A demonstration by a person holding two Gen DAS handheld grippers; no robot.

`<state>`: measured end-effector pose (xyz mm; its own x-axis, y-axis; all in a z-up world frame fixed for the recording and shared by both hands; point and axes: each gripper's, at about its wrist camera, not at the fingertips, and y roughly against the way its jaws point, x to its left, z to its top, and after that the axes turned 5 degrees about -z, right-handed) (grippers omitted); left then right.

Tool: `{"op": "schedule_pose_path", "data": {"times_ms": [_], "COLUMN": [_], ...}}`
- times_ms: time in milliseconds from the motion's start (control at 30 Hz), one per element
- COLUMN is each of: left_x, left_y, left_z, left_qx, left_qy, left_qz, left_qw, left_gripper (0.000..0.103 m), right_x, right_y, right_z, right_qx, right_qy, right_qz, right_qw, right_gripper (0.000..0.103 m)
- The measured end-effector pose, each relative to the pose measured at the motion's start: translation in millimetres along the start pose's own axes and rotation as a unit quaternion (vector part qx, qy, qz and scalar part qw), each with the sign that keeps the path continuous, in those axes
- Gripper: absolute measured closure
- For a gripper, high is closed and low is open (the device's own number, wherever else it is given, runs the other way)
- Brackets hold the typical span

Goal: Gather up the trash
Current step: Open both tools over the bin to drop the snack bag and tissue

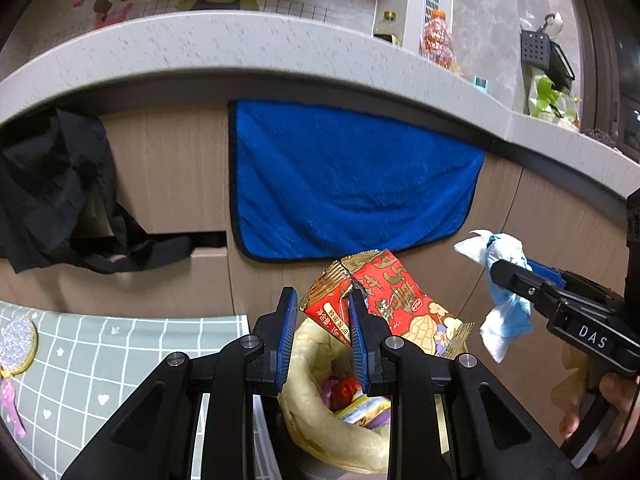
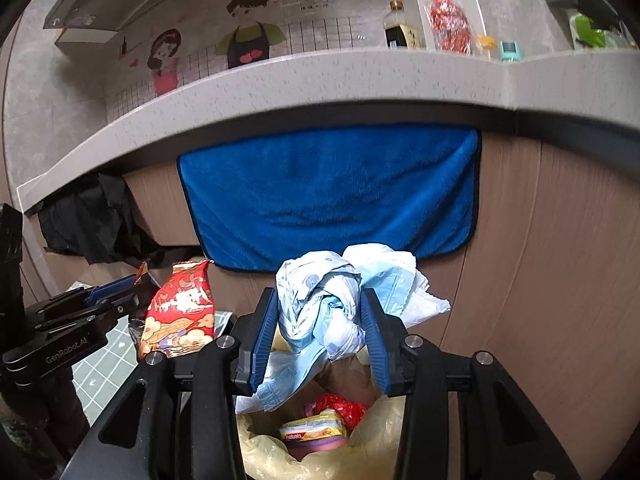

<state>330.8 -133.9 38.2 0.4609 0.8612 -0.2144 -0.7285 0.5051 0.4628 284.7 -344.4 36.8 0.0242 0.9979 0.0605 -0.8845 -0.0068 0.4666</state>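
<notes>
My left gripper [image 1: 323,304] is shut on a red peanut snack packet [image 1: 384,300] and holds it above the bin lined with a yellowish bag [image 1: 320,424]. The packet also shows in the right wrist view [image 2: 180,312]. My right gripper [image 2: 320,312] is shut on a crumpled white and light blue tissue wad [image 2: 336,296], also above the bin bag [image 2: 360,448]. That wad shows at the right of the left wrist view [image 1: 500,280], in the right gripper [image 1: 504,272]. Wrappers [image 2: 316,430] lie inside the bag.
A blue towel [image 1: 348,180] and a black cloth [image 1: 52,192] hang on the cabinet front below a speckled counter [image 1: 240,44]. Bottles [image 1: 436,40] stand on the counter. A green grid mat [image 1: 100,360] with a glittery mirror [image 1: 16,344] lies at the left.
</notes>
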Motion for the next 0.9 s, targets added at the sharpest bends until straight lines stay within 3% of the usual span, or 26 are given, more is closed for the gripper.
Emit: {"op": "schedule_pose_path", "data": {"times_ms": [333,400,467,500,700,900], "left_x": [0.4,4.0,12.0,15.2,31.4,69.4], "left_y": [-30.2,-38.2,-45.0,-47.3,-44.6,-6.0], "left_z": [-7.6,-8.6,-10.2,-11.1,-19.4,-29.3], "left_qx": [0.042,0.058,0.070,0.074,0.086,0.080], "left_qy": [0.009,0.022,0.049,0.059,0.063,0.052], "left_qz": [-0.015,-0.040,-0.075,-0.078,-0.045,-0.003], "left_qw": [0.9990,0.9973,0.9935,0.9925,0.9933,0.9954], "left_gripper": [0.075,0.069,0.051,0.048,0.047,0.047], "right_x": [-4.3,-6.5,-10.4,-13.4,-15.3,8.4], "right_y": [-20.7,-23.7,-30.8,-37.1,-52.2,-35.0], "right_z": [-12.2,-13.5,-16.6,-20.5,-39.7,-34.0], "right_qx": [0.025,0.027,0.038,0.053,0.087,0.063], "right_qy": [-0.008,-0.014,-0.024,-0.035,-0.062,-0.056], "right_qz": [-0.001,-0.001,0.003,0.013,0.011,0.017], "right_qw": [1.000,1.000,0.999,0.998,0.994,0.996], "right_gripper": [0.062,0.060,0.051,0.045,0.045,0.045]}}
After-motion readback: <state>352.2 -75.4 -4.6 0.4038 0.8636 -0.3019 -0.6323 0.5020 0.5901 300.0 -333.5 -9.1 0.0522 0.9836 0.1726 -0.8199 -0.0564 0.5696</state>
